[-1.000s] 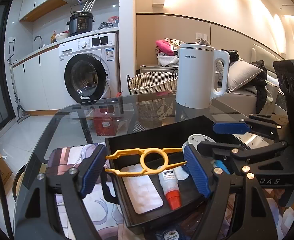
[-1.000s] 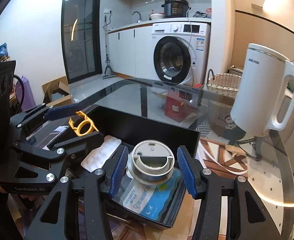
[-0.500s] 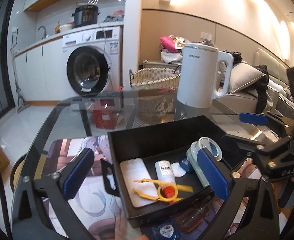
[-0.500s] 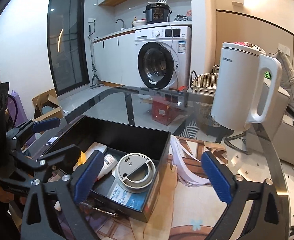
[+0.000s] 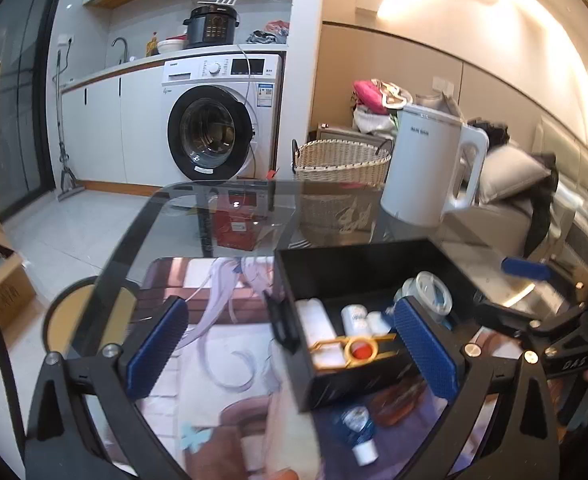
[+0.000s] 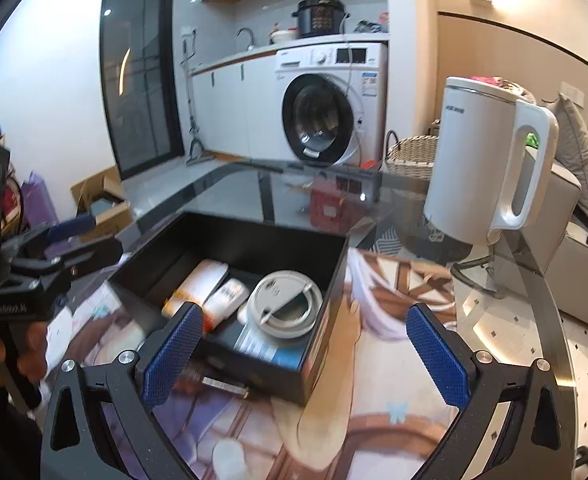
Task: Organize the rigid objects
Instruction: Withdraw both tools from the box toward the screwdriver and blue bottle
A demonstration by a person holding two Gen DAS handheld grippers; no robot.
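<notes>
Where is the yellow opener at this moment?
In the left wrist view, the yellow opener lies inside the black box, at its near wall, across the red-capped bottle.

black box (image 6: 229, 240), yellow opener (image 5: 354, 348), white kettle (image 6: 474, 160), blue fingers (image 5: 426, 348)

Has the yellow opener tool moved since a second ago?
Yes. The yellow opener was then held between the left gripper's fingers above the black box; now it lies inside the box across the red-capped bottle, and the gripper is open.
</notes>
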